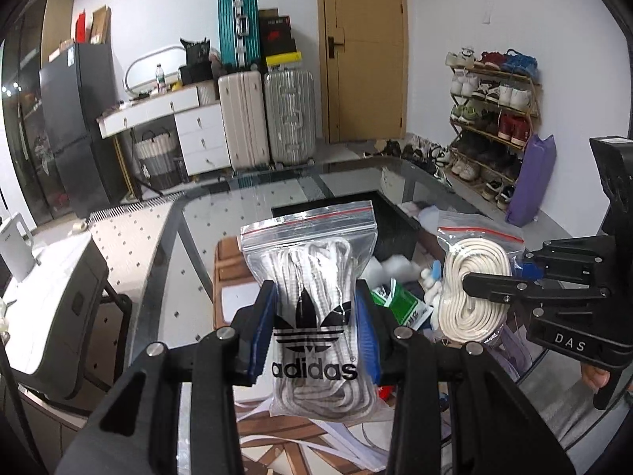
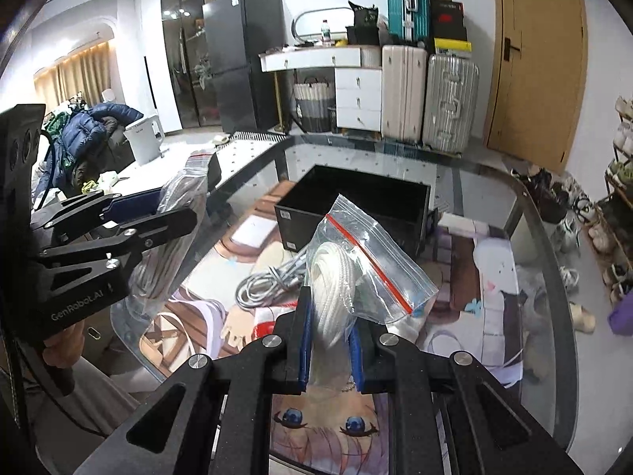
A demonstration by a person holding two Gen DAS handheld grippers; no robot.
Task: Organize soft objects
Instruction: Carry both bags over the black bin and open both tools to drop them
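My left gripper (image 1: 316,316) is shut on a clear zip bag of grey-white laces with an adidas logo (image 1: 312,277) and holds it upright above the glass table. It also shows at the left of the right wrist view (image 2: 174,229). My right gripper (image 2: 330,324) is shut on a clear zip bag holding a coil of white cord (image 2: 336,277), lifted above the table. That bag shows in the left wrist view (image 1: 472,289), to the right of the adidas bag. A black open box (image 2: 352,206) stands on the table behind both bags.
A coil of grey cable (image 2: 265,281) lies on the glass table (image 2: 534,261) in front of the box. Suitcases (image 2: 427,99), a white drawer desk (image 2: 356,91) and a shoe rack (image 1: 490,118) stand beyond the table. A white chair (image 1: 51,304) is at the left.
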